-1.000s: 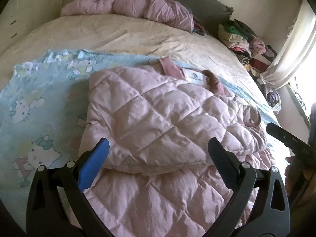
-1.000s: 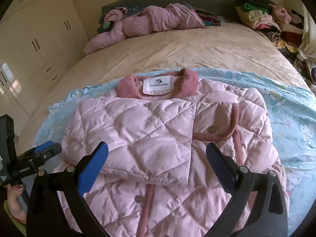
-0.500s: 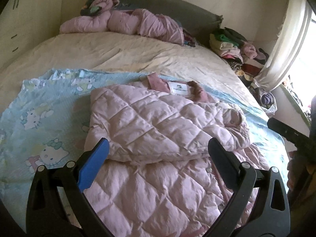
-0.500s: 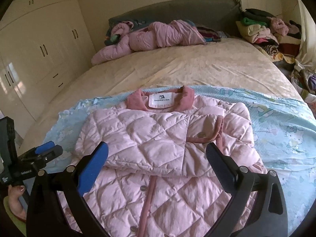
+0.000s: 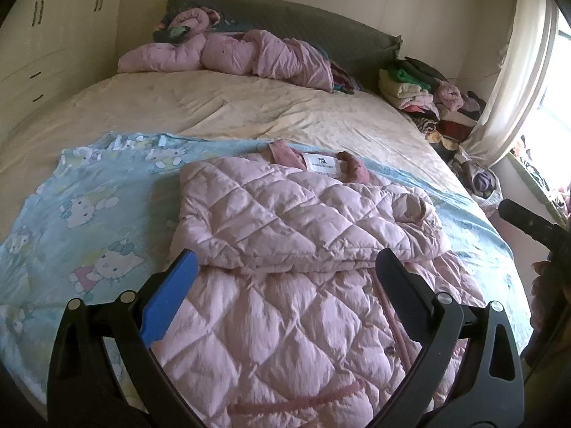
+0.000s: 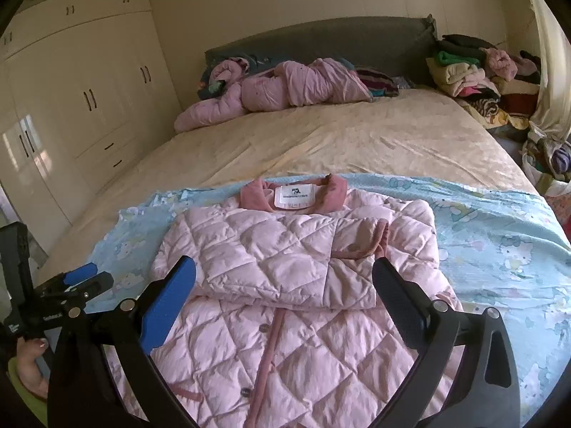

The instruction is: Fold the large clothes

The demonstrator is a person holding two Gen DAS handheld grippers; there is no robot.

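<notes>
A pink quilted jacket (image 5: 296,221) lies on a light blue cartoon-print blanket (image 5: 89,210) on the bed, sleeves folded across its chest, collar and white label at the far end. It also shows in the right wrist view (image 6: 282,256). My left gripper (image 5: 285,267) is open and empty, above the jacket's lower half. My right gripper (image 6: 285,278) is open and empty, also above the lower half. The left gripper shows at the left edge of the right wrist view (image 6: 85,278). The right gripper's tip shows at the right edge of the left wrist view (image 5: 528,217).
A crumpled pink garment (image 6: 278,89) lies by the grey headboard (image 6: 321,42). A pile of folded clothes (image 6: 474,67) sits at the far right corner. White wardrobes (image 6: 78,100) stand left of the bed. A curtain (image 5: 514,82) hangs at the right.
Both grippers have pulled back and up from the jacket, so more of the bed and room shows. The jacket has not moved. Both stay open.
</notes>
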